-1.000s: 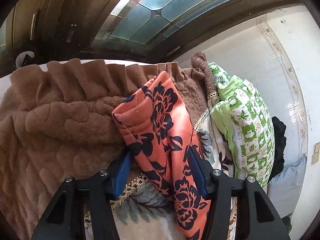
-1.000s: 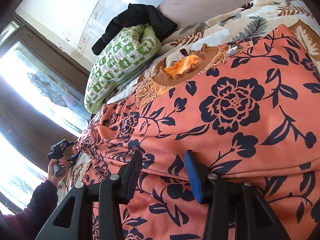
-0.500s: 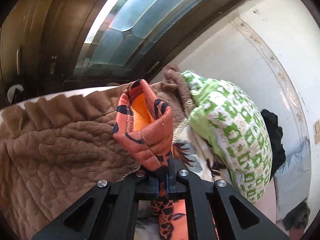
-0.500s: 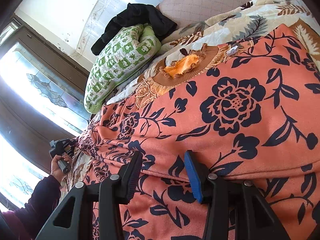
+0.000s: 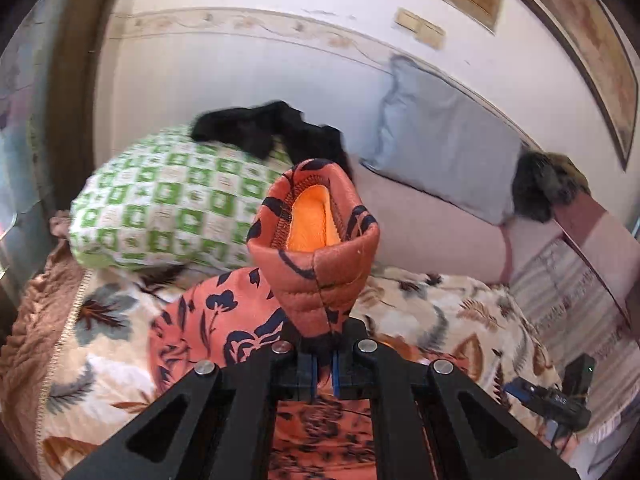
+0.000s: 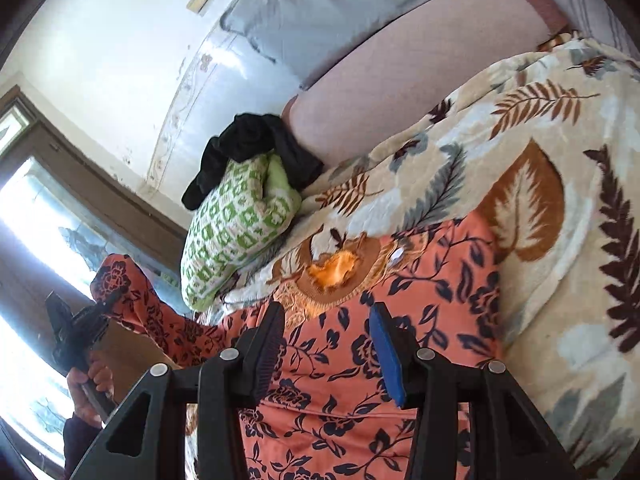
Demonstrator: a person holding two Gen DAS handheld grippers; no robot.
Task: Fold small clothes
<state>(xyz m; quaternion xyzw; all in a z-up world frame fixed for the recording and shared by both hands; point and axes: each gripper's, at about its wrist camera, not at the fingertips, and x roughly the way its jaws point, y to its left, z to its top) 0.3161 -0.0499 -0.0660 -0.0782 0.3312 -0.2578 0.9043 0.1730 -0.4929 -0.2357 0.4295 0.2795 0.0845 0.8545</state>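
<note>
Orange flowered top spread on the leafy blanket.

At the left, the left gripper is clamped tight on the top's sleeve cuff, lifting it. At the right, the right gripper hangs with jaws apart just over the top's body.

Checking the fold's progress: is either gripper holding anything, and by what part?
The left gripper is shut on the orange top's sleeve cuff. The right gripper stands open, gripping nothing.

A bed carries everything, covered by a cream leaf-print blanket. On the blanket lies an orange floral garment; beyond it rests a green-checked pillow with a black cloth draped on top.
</note>
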